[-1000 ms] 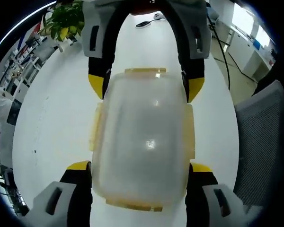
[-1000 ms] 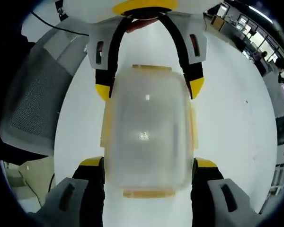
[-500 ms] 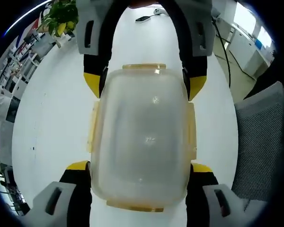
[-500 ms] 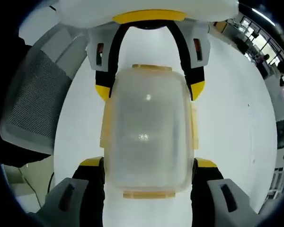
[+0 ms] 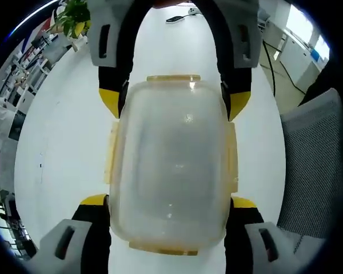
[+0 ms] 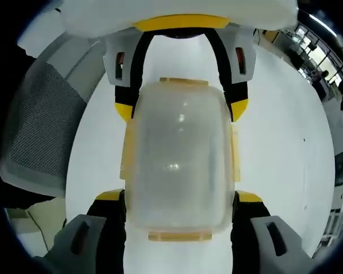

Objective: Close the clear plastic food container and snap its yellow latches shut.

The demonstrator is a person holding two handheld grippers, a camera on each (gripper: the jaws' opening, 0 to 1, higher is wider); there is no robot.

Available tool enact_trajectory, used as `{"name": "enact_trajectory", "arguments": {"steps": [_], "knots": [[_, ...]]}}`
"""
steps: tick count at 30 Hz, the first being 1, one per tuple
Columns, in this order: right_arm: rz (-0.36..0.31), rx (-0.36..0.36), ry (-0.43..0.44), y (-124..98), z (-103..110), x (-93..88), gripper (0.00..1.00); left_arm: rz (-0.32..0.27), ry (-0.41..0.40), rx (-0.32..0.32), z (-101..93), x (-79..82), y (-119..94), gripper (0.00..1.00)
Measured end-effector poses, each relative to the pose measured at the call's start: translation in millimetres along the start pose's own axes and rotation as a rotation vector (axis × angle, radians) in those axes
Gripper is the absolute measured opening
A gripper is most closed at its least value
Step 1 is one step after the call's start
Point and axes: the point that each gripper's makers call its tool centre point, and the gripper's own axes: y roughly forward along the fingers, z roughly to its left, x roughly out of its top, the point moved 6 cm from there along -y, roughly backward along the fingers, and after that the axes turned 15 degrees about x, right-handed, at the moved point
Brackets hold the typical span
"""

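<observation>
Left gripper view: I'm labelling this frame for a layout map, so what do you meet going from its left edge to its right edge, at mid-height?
White table → yellow latch on the container's left side → clear plastic food container → yellow latch on its right side → white table again → grey mesh chair.

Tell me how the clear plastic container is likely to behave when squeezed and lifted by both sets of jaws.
The container looks empty and thin-walled, so probably light, and it may flex under a hard squeeze. Its smooth, glossy plastic could slip between the left gripper and right gripper jaws, which flank its sides. The yellow latches appear hinged, so they may flap when moved.
</observation>
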Motion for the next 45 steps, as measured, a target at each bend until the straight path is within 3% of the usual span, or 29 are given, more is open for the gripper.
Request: {"name": "enact_trajectory", "arguments": {"steps": [5, 8, 22, 45], "knots": [[-0.015, -0.014, 0.011, 5.7, -4.2, 15.3, 0.74, 0.001, 0.001, -0.002, 4.7, -15.0, -2.5, 0.79], [0.027, -0.02, 0.029, 9.2, -7.2, 24.3, 0.74, -0.008, 0.01, -0.004, 8.4, -21.8, -3.0, 0.79], [0.018, -0.039, 0.075, 15.3, -25.3, 49.5, 0.74, 0.001, 0.05, -0.02, 29.6, -47.2, -2.7, 0.8], [-0.006, -0.067, 0.145, 8.4, -53.5, 49.5, 0.74, -0.005, 0.108, -0.063, 63.8, -47.9, 13.9, 0.81]]}}
